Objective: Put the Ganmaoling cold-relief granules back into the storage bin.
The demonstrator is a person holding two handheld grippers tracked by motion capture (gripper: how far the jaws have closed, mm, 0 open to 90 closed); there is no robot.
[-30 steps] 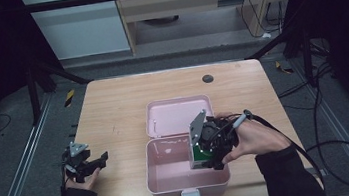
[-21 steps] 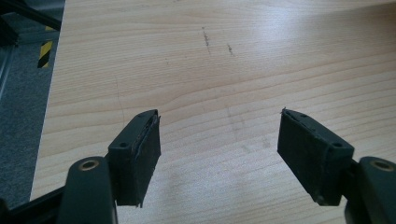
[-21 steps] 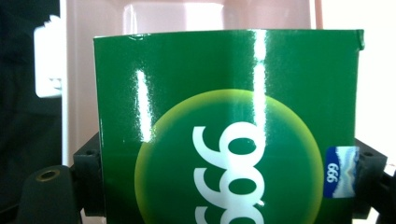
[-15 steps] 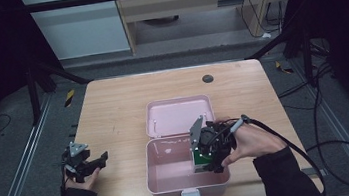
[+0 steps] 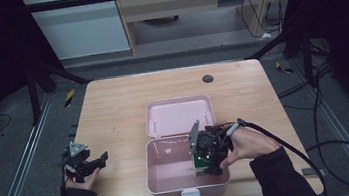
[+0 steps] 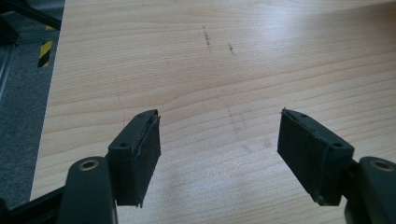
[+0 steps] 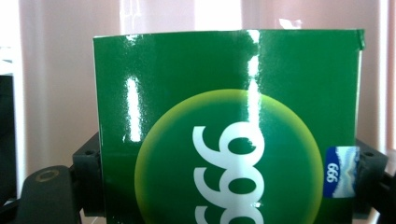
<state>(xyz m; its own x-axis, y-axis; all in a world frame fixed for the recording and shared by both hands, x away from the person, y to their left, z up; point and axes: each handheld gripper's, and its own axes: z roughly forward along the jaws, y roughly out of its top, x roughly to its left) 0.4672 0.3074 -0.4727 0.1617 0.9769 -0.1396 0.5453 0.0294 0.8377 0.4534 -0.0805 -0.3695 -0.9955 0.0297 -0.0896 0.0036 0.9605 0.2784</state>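
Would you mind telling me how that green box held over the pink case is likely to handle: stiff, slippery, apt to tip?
The green box looks like thin glossy card, so probably light and crushable if squeezed hard. Its shiny face may slide between the pads of the right hand-held gripper. Tall and narrow, it could tip once set down in the pink case.

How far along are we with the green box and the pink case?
Done: pink case lies open. In hand: right gripper clamps the green box low inside the case. Left: release it; left gripper waits open over bare table.
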